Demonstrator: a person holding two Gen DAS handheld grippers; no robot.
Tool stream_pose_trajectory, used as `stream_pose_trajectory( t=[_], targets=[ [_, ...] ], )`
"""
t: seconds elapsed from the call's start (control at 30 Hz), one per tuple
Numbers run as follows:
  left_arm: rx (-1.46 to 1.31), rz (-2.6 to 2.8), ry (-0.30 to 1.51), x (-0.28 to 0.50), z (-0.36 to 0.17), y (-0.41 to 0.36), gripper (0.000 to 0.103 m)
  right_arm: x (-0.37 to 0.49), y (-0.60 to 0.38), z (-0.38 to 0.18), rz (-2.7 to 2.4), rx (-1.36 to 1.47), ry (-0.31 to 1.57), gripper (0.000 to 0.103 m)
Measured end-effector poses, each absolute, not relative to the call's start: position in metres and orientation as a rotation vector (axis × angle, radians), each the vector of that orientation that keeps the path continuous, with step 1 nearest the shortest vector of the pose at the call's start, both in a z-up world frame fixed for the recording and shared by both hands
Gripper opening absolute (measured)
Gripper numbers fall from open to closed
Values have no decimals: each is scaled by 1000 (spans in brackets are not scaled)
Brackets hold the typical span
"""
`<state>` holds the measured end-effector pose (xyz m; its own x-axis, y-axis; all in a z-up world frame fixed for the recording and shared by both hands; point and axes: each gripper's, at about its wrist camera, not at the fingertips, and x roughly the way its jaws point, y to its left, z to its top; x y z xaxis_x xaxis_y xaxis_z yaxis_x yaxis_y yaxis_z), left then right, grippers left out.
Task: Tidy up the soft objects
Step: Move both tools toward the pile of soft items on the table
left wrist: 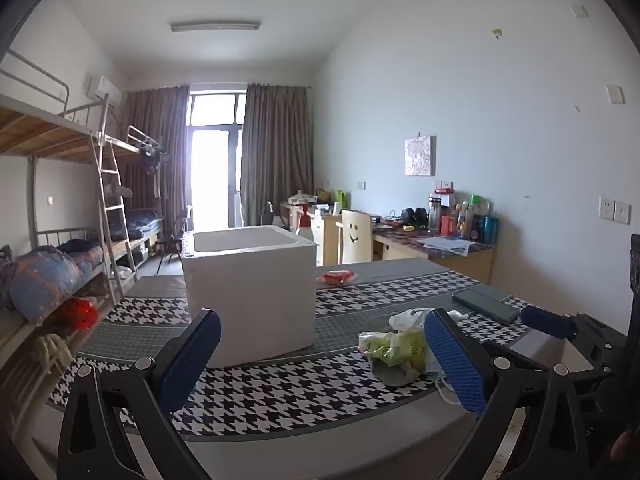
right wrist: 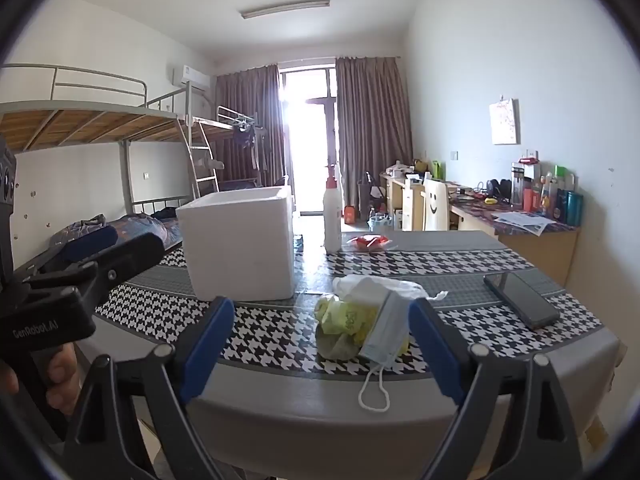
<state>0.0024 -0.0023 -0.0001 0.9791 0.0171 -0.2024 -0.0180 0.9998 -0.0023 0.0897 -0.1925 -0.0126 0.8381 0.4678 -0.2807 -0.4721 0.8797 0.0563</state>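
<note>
A heap of soft things lies on the houndstooth-covered table (right wrist: 304, 404): a crumpled yellow-green plastic bag (right wrist: 346, 318), a white bag (right wrist: 376, 282) and a light-blue face mask (right wrist: 386, 336) with its ear loop over the table's near edge. In the right wrist view, my right gripper (right wrist: 322, 346) stands open just in front of the heap, nothing between its pads. In the left wrist view, my left gripper (left wrist: 324, 360) is wide open and empty, with the same heap (left wrist: 400, 350) beside its right pad. A white foam box (left wrist: 250, 292), open-topped, stands behind.
A dark phone (right wrist: 520, 300) lies at the right of the table. A red packet (right wrist: 368, 242) and a white bottle (right wrist: 332, 220) sit at the far side. A hand (right wrist: 60, 376) holds the left gripper's handle. Bunk beds line the left wall, with desks on the right.
</note>
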Motion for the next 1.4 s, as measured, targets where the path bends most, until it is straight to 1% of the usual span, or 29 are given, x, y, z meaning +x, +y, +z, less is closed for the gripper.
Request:
stream_pose_trajectory(
  t=[0.2, 0.3, 0.43, 0.5, 1.4],
  targets=[
    [-30, 5, 177, -3, 8, -1, 102, 90, -193, -12, 490, -24, 288, 92],
    [-39, -2, 205, -1, 2, 4, 102, 91, -194, -11, 491, -20, 284, 92],
    [-44, -1, 202, -3, 4, 6, 102, 91, -201, 3, 485, -18, 264, 92],
    [-42, 4, 202, -2, 3, 5, 102, 87, -194, -4, 475, -20, 251, 92],
    [-46, 20, 218, 1, -1, 6, 102, 85, -192, -3, 465, -33, 230, 92]
  ],
)
